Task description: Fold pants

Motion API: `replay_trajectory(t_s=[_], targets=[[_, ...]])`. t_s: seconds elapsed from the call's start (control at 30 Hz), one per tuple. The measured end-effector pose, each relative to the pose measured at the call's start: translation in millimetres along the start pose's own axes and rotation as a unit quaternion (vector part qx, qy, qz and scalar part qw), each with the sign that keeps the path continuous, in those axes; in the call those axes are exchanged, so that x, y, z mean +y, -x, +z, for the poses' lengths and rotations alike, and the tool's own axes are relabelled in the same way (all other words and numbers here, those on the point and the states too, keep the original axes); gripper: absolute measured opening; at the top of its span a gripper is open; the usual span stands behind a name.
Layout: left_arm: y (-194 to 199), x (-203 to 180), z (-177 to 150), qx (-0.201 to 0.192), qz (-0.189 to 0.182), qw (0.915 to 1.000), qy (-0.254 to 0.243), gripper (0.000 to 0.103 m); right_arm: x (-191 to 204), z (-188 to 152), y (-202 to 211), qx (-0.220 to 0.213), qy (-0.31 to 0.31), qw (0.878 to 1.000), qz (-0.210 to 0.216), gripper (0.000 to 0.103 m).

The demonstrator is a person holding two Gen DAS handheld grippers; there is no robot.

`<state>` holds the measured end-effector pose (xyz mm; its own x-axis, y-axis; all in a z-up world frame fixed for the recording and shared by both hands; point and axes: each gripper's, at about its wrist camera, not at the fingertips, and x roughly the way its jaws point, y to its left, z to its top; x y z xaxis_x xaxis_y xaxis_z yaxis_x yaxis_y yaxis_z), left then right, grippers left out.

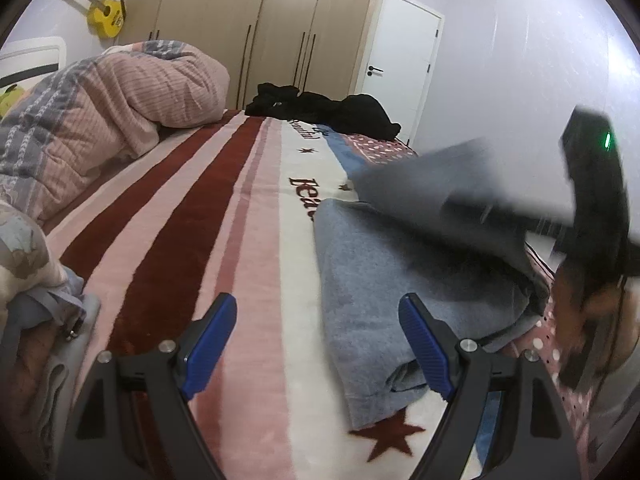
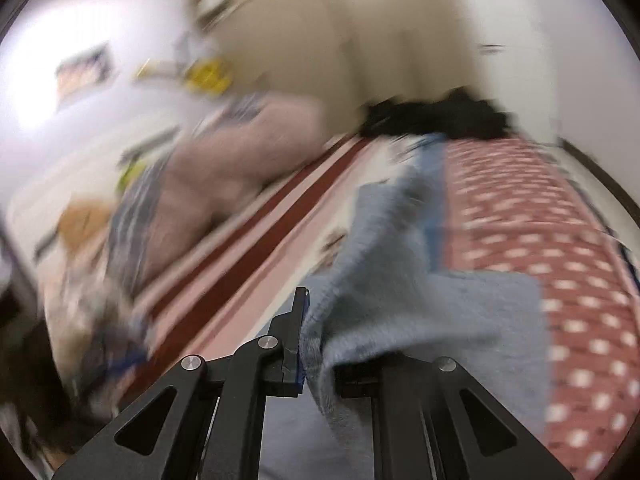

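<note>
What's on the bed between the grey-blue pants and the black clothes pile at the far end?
Left wrist view: only bare blanket, with lettering and small stars, lies between the grey-blue pants and the black clothes pile.

walls: pale lilac | wardrobe (image 1: pixel 256 28): beige | door (image 1: pixel 404 52): white | bed (image 1: pixel 180 208): striped blanket

1. A home bedroom was indicated by a bed (image 1: pixel 192 216) spread with a striped blanket.
2. A pink quilt (image 1: pixel 120 100), tall wardrobe (image 1: pixel 256 20), wall-hung yellow guitar (image 1: pixel 102 14) and white door (image 1: pixel 404 52) were observed.

Fuzzy matt cloth pants (image 1: pixel 372 280)
</note>
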<state>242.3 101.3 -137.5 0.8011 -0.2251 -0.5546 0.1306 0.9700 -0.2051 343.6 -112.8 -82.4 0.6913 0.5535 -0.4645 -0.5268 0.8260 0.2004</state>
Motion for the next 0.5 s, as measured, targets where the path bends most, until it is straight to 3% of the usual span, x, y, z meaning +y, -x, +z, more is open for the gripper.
replay_trajectory(t_s=[0.1, 0.23, 0.3, 0.43, 0.5], targets=[[-1.9, 6.3, 0.2, 0.004, -0.001, 1.0, 0.009, 0.08, 12.9, -25.0, -35.7, 0.062, 0.014, 0.998, 0.0, 0.008], [-2.9, 8.9, 0.2, 0.006, -0.008, 0.9998, 0.014, 0.081, 2.6, -35.5, -47.4, 0.088, 0.001, 0.996, 0.01, 0.016], [-4.1, 6.7, 0.1, 0.008, -0.018, 0.9997, 0.014, 0.081, 1.3, -37.9, -32.7, 0.077, -0.003, 0.997, 0.029, 0.034], [-10.2, -0.1, 1.6, 0.016, -0.044, 0.9988, 0.014, 0.082, -5.3, -48.1, 18.0, 0.026, -0.001, 0.999, 0.042, 0.041], [-17.5, -6.8, 5.5, 0.021, -0.056, 0.9981, 0.014, 0.082, -15.9, -50.5, 43.1, 0.001, -0.005, 1.0, 0.023, 0.049]])
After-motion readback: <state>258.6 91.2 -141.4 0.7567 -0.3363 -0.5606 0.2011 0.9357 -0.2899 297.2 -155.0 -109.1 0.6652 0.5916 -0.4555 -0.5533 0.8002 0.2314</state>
